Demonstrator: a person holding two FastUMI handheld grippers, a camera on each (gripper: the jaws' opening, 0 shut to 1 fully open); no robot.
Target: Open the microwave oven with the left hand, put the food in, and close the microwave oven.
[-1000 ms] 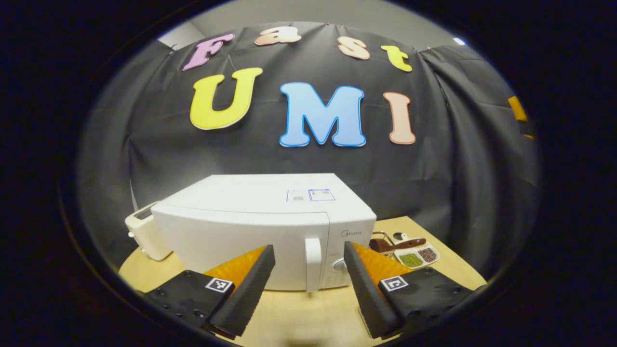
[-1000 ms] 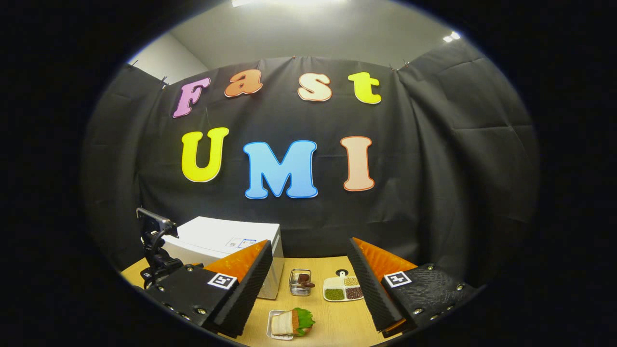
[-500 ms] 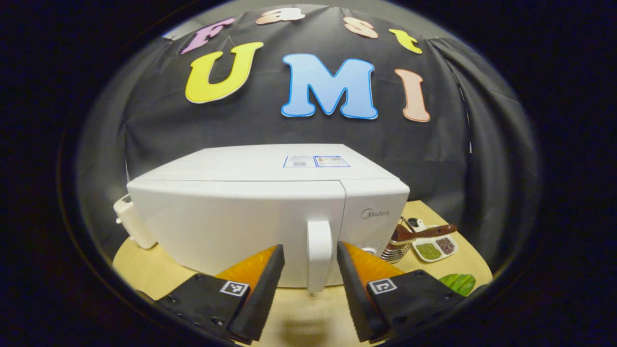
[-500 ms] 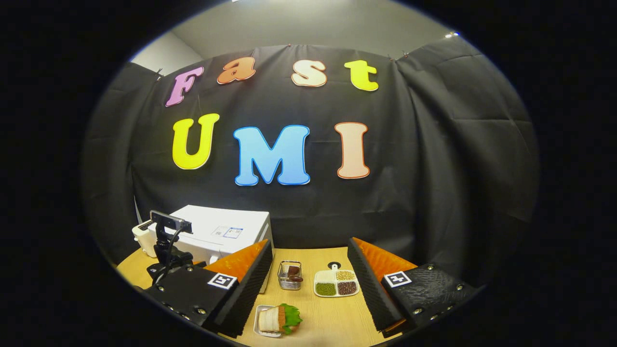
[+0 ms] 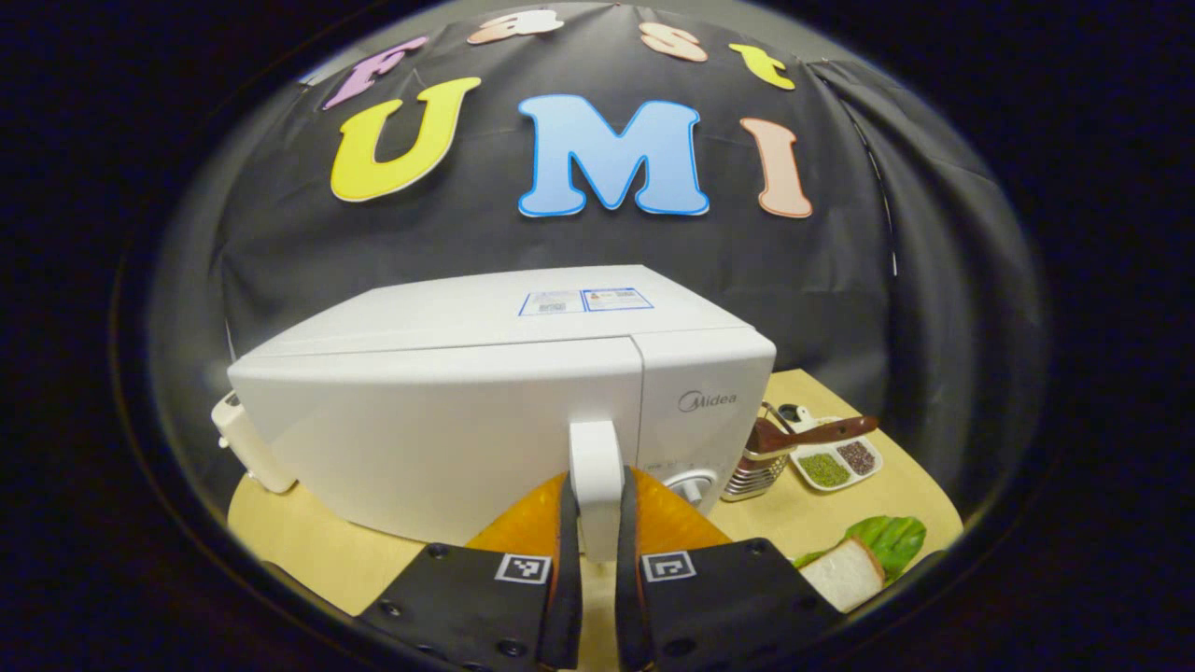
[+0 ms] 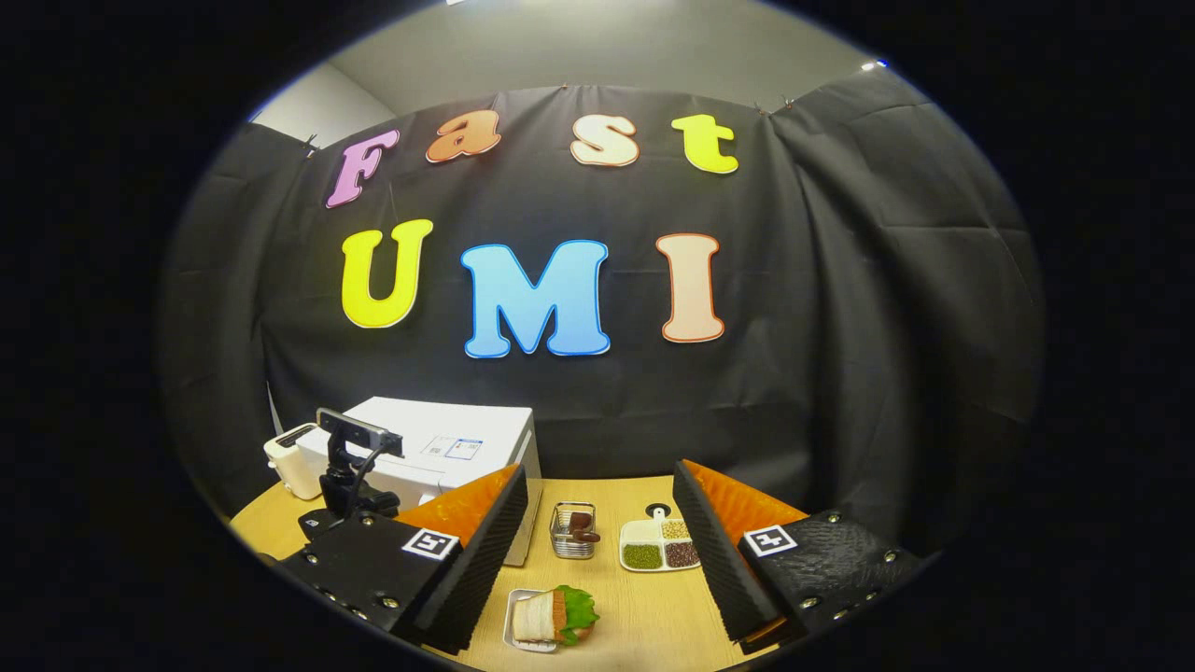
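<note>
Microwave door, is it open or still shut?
Shut. The microwave door sits flush with the body, and the left gripper is clamped on its handle.

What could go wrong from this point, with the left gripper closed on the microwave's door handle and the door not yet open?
1. The left gripper pinches only the lower end of the door handle; a pull might slip off downward.
2. The microwave sits free on the table, so a hard tug may drag it forward instead of opening it.
3. The sandwich lies close below the open right gripper; a careless descent could knock it off its small tray.
</note>
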